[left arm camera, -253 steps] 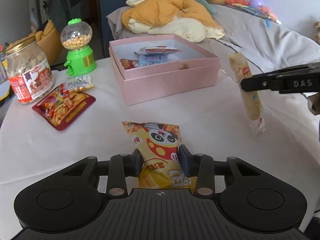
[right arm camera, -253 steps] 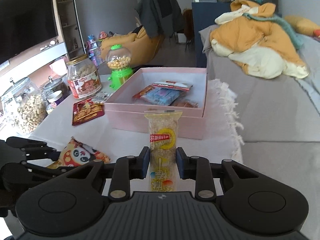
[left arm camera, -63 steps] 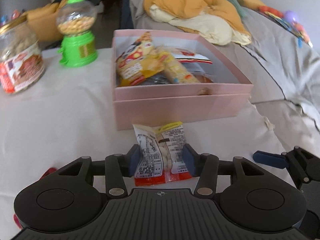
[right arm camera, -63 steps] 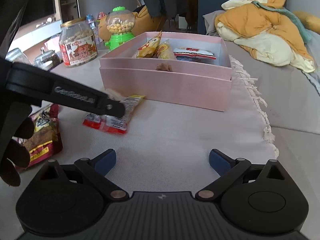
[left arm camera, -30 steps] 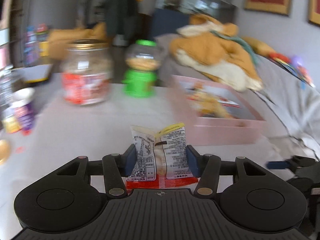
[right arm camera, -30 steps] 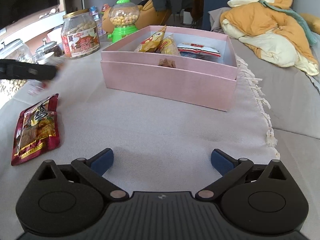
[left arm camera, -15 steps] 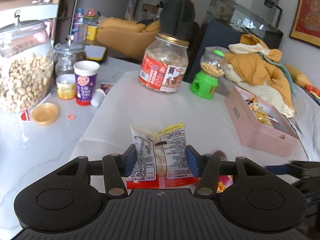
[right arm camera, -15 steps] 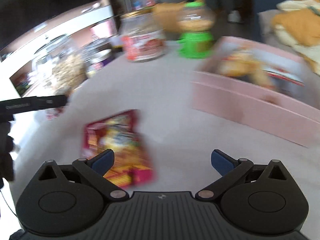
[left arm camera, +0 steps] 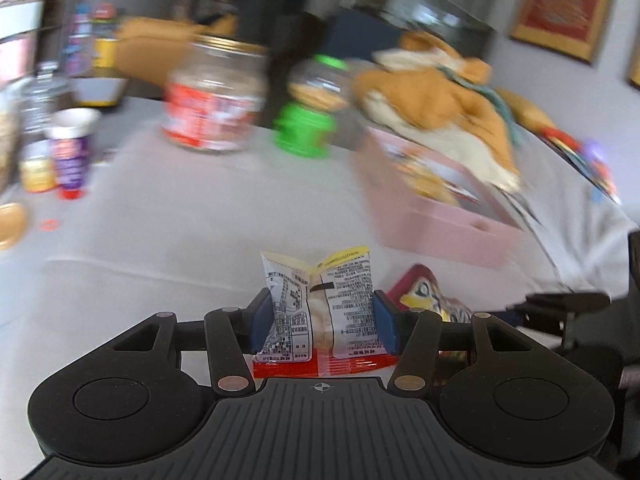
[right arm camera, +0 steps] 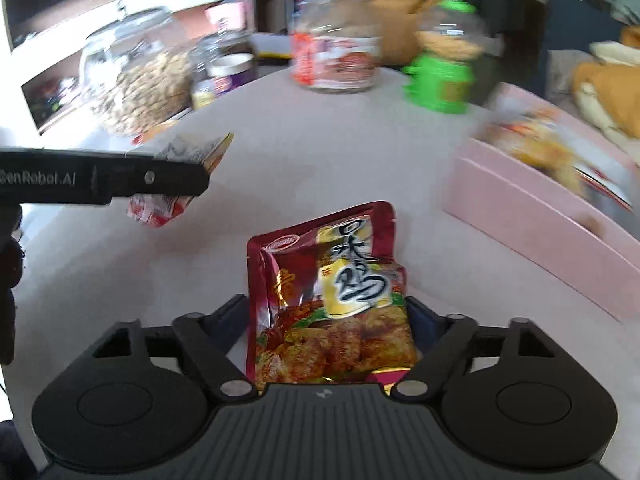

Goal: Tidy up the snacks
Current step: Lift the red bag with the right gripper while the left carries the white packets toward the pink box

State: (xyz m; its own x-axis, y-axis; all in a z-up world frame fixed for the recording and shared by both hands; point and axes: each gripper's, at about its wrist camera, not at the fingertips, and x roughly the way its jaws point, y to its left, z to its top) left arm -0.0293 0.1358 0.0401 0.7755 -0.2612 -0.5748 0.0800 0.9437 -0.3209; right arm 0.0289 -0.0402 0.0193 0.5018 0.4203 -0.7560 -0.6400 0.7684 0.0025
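Observation:
My left gripper [left arm camera: 320, 322] is shut on a small clear snack packet [left arm camera: 320, 304] with a red bottom edge, held above the white tablecloth; the packet also shows in the right wrist view [right arm camera: 180, 176] in the left gripper's black fingers [right arm camera: 132, 184]. My right gripper [right arm camera: 326, 320] has closed around a dark red snack pouch [right arm camera: 332, 296] with a yellow label, which lies on the cloth. The same pouch shows in the left wrist view [left arm camera: 424, 292]. The pink box [left arm camera: 440, 224] with several snacks inside stands to the right [right arm camera: 540, 216].
A red-labelled jar [left arm camera: 212, 112], a green candy dispenser [left arm camera: 308, 116], a purple cup [left arm camera: 70, 152] and a peanut jar [right arm camera: 140, 88] stand at the table's back and left. Orange and cream clothes [left arm camera: 440, 96] lie on the bed behind the box.
My right gripper has moved in on the red pouch and closed its jaws on it. My left gripper, still holding the packet, has swung back to the right toward the box.

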